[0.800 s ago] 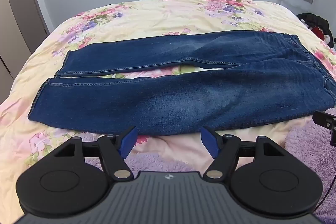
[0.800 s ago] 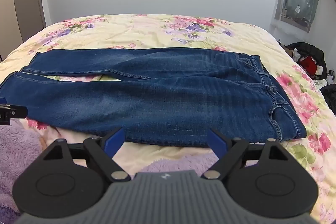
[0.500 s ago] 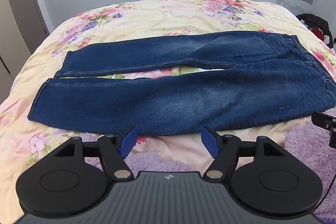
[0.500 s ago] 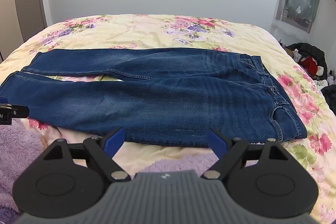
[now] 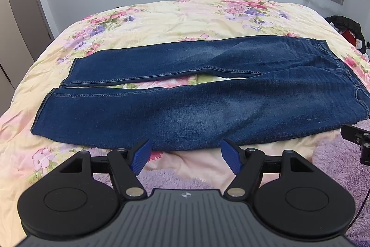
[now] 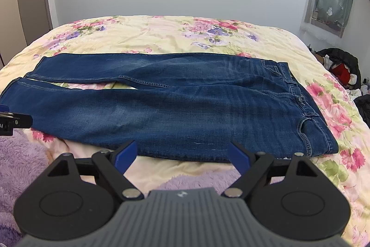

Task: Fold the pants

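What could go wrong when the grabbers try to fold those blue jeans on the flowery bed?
The jeans lie flat, so the open left gripper and right gripper may pinch the soft flowery quilt along with the denim. The legs lie apart with a gap between them, so a fold may end up uneven. Thick denim could also slip from the jaws.

I see both grippers pitched downward, side by side. Left gripper [image 5: 186, 155] — fingers [image 5: 141, 155] spread wide, nothing between them. Right gripper [image 6: 182, 155] — fingers [image 6: 239, 157] equally wide apart, nothing gripped.
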{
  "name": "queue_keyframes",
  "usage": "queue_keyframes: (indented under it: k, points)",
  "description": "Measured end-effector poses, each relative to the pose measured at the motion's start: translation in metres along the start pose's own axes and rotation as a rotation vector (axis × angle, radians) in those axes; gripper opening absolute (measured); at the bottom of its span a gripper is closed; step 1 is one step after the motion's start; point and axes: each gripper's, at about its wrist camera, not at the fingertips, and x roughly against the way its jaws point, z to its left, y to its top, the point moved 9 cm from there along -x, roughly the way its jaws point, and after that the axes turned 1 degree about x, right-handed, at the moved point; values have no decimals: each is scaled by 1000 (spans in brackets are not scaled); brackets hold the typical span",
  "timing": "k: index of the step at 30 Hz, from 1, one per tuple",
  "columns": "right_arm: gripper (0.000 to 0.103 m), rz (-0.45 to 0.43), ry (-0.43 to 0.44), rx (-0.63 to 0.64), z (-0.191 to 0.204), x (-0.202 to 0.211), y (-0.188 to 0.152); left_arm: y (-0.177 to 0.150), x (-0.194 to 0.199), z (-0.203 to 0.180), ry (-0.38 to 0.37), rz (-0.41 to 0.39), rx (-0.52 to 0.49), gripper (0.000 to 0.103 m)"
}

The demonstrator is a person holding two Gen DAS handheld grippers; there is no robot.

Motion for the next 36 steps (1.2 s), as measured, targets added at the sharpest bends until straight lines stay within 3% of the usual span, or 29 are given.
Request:
queue_keyframes:
  k: [36]
  points:
    - [82, 6, 4, 10, 5, 2, 0, 0, 1, -6, -16, 2, -12, 81]
